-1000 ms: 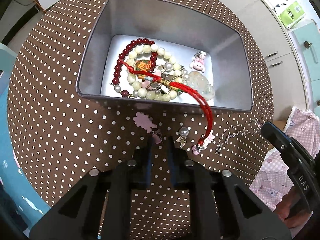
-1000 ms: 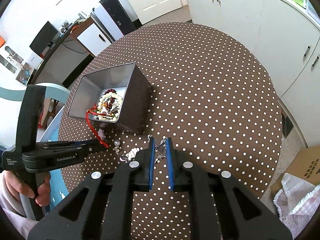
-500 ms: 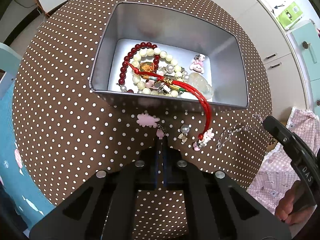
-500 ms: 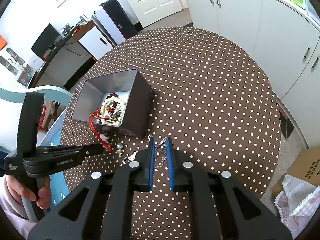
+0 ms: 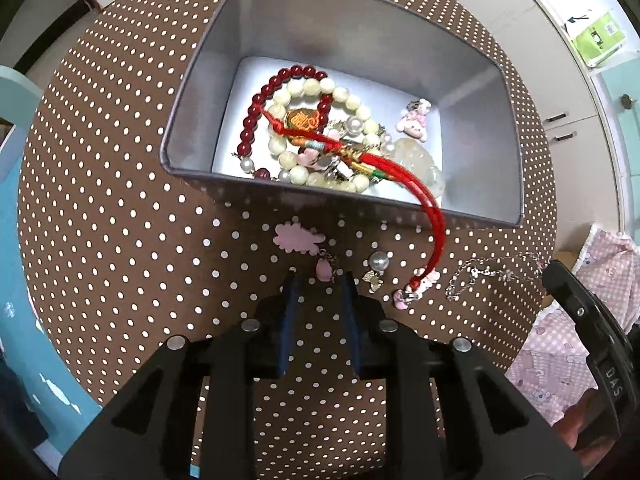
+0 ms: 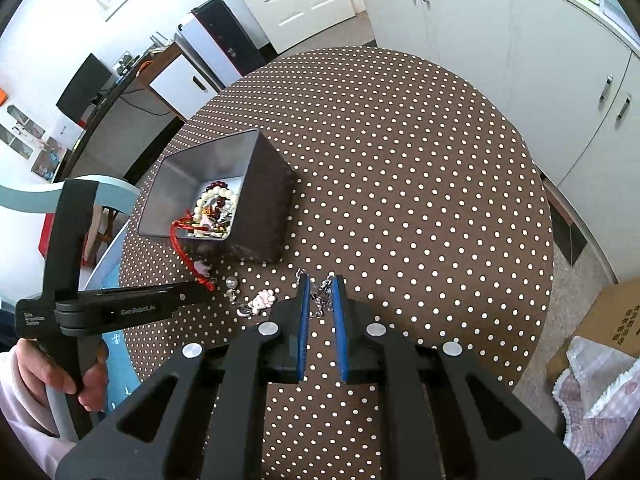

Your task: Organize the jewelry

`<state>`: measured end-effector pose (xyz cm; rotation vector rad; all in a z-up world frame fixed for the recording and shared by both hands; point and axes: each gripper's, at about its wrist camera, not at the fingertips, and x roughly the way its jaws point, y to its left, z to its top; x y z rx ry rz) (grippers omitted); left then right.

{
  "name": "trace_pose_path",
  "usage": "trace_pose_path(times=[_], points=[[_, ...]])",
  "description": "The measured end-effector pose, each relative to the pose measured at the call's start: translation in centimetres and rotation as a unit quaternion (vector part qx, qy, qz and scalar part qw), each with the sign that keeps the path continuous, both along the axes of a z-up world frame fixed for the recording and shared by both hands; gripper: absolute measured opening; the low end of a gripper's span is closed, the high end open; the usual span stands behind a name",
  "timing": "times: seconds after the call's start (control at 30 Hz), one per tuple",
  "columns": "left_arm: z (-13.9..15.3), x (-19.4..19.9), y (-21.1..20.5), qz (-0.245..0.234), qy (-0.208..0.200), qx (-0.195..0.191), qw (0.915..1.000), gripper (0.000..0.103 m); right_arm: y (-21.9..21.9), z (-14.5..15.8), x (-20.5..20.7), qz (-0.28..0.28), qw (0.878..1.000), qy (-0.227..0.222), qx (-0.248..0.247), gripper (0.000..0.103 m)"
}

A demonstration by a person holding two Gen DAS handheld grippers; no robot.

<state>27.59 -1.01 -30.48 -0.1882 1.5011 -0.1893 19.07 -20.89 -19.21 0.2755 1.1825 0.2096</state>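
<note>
A grey metal box (image 5: 500,144) (image 6: 264,208) holds bead bracelets (image 5: 304,92) and charms. A red cord bracelet (image 5: 434,220) hangs over its near wall onto the table. On the cloth in front lie a pink cloud charm (image 5: 298,236) with a small pink drop (image 5: 325,270), a pearl earring (image 5: 378,262) and a silver chain (image 5: 492,272) (image 6: 320,296). My left gripper (image 5: 318,280) is open, its fingers either side of the pink drop. My right gripper (image 6: 319,284) is open around the silver chain.
The round table (image 6: 400,184) has a brown polka-dot cloth. A blue chair (image 5: 16,128) stands at its left. White cabinets (image 6: 520,40) lie beyond. A cardboard box and pink cloth (image 6: 592,352) sit on the floor at the right.
My left gripper shut half a second ago and has opened again, moving closer to the pink drop. The right gripper has hardly moved over the chain.
</note>
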Motion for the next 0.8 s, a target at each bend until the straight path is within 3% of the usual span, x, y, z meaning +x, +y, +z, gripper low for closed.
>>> trace_pose_path(times=[0.13, 0.23, 0.4, 0.6, 0.8], points=[[-0.6, -0.1, -0.5, -0.015, -0.006, 0.009, 0.9998, 0.02, 0.1, -0.4, 0.2, 0.004, 1.0, 0.004, 0.001, 0.01], [-1.3, 0.3, -1.9, -0.025, -0.005, 0.005, 0.9997, 0.008, 0.3, -0.8, 0.3, 0.006, 1.0, 0.009, 0.001, 0.01], [-2.0, 0.2, -3.3, -0.026, -0.008, 0.004, 0.9996, 0.007, 0.4, -1.1, 0.4, 0.006, 1.0, 0.013, 0.001, 0.01], [-0.9, 0.0, -2.5, -0.026, -0.016, 0.002, 0.9995, 0.007, 0.6, -1.1, 0.4, 0.007, 1.0, 0.011, 0.001, 0.01], [2.2, -0.7, 0.1, -0.033, -0.034, 0.003, 0.9989, 0.007, 1.0, -0.3, 0.8, 0.012, 1.0, 0.0, 0.0, 0.01]])
